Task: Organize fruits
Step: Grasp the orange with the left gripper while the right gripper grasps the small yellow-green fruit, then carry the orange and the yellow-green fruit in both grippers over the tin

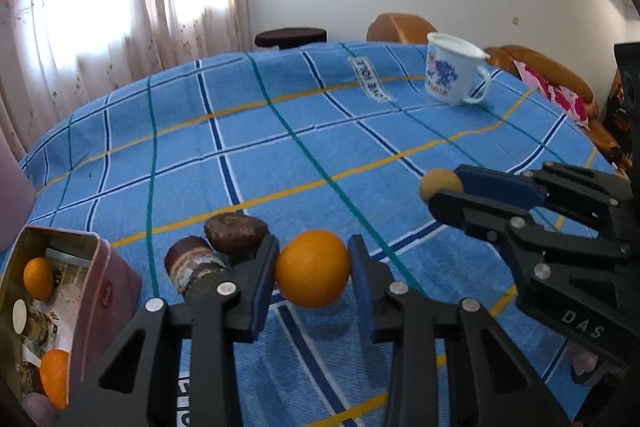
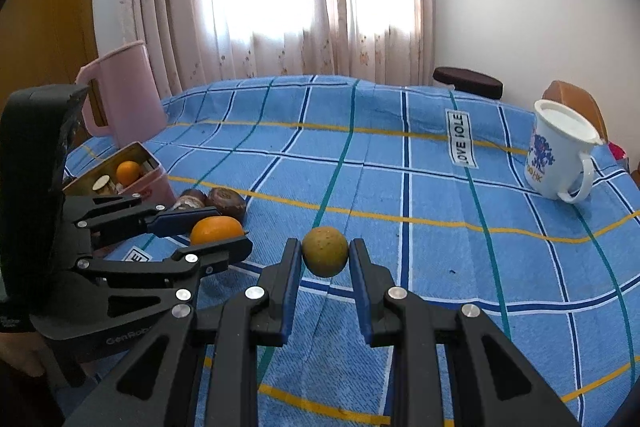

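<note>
1. presently, the left gripper (image 1: 312, 269) has its pads pressed on both sides of an orange (image 1: 312, 269), just above the blue checked tablecloth (image 1: 280, 155).
2. the right gripper (image 2: 325, 257) pinches a small yellow-brown fruit (image 2: 325, 257), also just above the cloth.
3. two dark brown fruits (image 1: 216, 251) lie touching each other, just beside the left gripper.
4. a pink tin (image 1: 116, 279) at the left edge holds two more oranges (image 1: 38, 278).
5. farther back, a pink jug (image 2: 124, 91) stands behind the tin.
6. a white printed mug (image 2: 560, 155) stands at the far right.
</note>
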Demonstrator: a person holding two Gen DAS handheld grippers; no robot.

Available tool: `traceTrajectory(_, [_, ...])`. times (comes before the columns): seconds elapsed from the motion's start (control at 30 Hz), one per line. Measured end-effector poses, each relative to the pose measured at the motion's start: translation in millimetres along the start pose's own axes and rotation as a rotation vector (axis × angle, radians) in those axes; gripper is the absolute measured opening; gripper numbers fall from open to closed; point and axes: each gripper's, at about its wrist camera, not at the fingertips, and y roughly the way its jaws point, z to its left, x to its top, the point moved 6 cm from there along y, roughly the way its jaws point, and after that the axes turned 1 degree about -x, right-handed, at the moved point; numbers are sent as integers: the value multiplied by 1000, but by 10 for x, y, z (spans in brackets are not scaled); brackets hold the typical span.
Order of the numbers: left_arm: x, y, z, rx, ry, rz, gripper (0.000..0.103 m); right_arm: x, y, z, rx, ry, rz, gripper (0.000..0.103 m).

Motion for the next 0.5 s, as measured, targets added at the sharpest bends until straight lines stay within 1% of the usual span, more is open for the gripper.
traceTrajectory(0.07, [10, -47, -5, -9, -2, -24, 37, 10, -31, 14, 0, -6, -16, 26])
traceTrajectory(0.3, [43, -190, 11, 5, -8, -96, 37, 35, -109, 28, 4, -13, -57, 26])
traceTrajectory(0.5, [57, -278, 3, 24, -6, -143, 37, 52, -165, 33, 3, -17, -92, 26])
